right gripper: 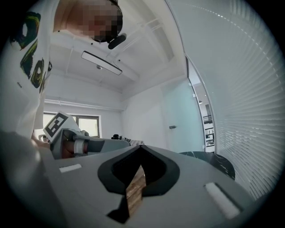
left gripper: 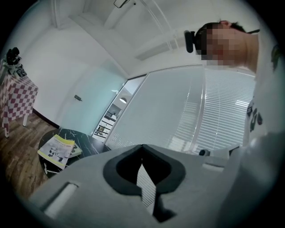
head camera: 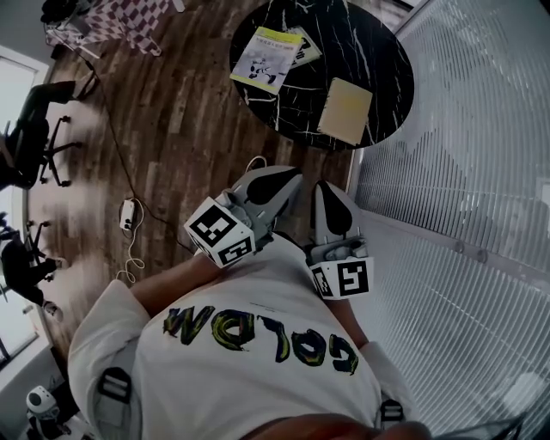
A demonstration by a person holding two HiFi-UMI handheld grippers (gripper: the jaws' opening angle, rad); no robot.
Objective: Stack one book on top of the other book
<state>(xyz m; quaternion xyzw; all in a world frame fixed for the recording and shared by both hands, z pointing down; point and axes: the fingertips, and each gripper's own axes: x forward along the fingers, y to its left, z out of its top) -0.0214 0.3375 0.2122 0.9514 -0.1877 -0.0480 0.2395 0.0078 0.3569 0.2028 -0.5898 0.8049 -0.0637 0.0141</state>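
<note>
A round black marble table stands ahead of me in the head view. On its left side lies a yellow-and-white book that overlaps a second book beneath it. A plain yellow book lies apart near the table's right front edge. My left gripper and right gripper are held close to my chest, short of the table, both shut and empty. The left gripper view shows the table and the yellow-and-white book far off at the left. Only the table's edge shows in the right gripper view.
A white slatted blind wall runs along the right, close to the table. The floor is wood planks with a cable and power strip. Office chairs stand at the left, a checkered-cloth table at the far left.
</note>
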